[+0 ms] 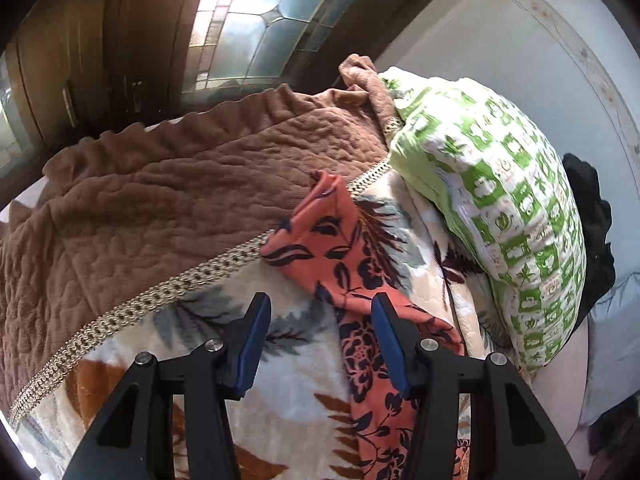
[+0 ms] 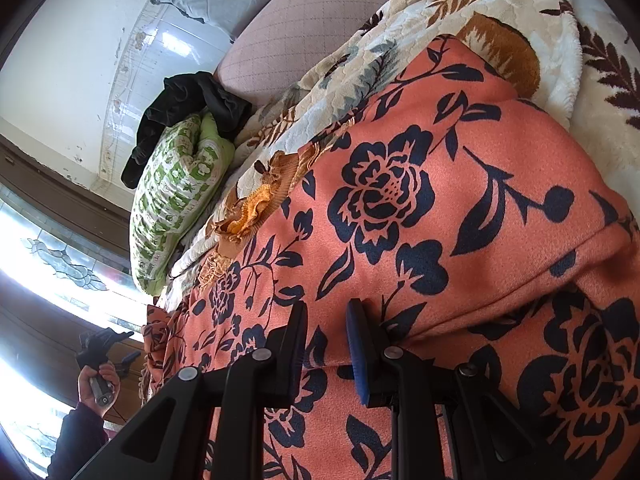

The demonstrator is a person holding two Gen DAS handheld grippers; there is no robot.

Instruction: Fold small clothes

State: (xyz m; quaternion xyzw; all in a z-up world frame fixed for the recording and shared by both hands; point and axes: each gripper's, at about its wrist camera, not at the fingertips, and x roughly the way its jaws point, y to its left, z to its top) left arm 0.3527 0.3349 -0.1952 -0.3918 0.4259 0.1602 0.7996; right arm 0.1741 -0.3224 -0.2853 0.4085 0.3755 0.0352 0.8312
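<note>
Daylit throughout, pouring in from the leaded glass window (image 1: 256, 20), blown out to white glare in the right wrist view. Strong fisheye bending and black vignetting at edges. Slightly smeared, perhaps motion blur, on the green patterned pillow (image 1: 500, 200).

Both tools are matte black plastic, built from angular arms with triangular cut-outs. The left claw (image 1: 319, 316) has two wedge-shaped fingers lined with blue pads (image 1: 256, 344), and round silver screws (image 1: 212, 345) sit at the joints. The right claw (image 2: 326, 328) is made the same way; one blue pad (image 2: 357, 356) shows. At the lower left of the right wrist view, a bare-skinned hand (image 2: 98, 386) grips a grey metal handle (image 2: 101, 389), with a dark sleeve (image 2: 76, 440) covering the forearm.
</note>
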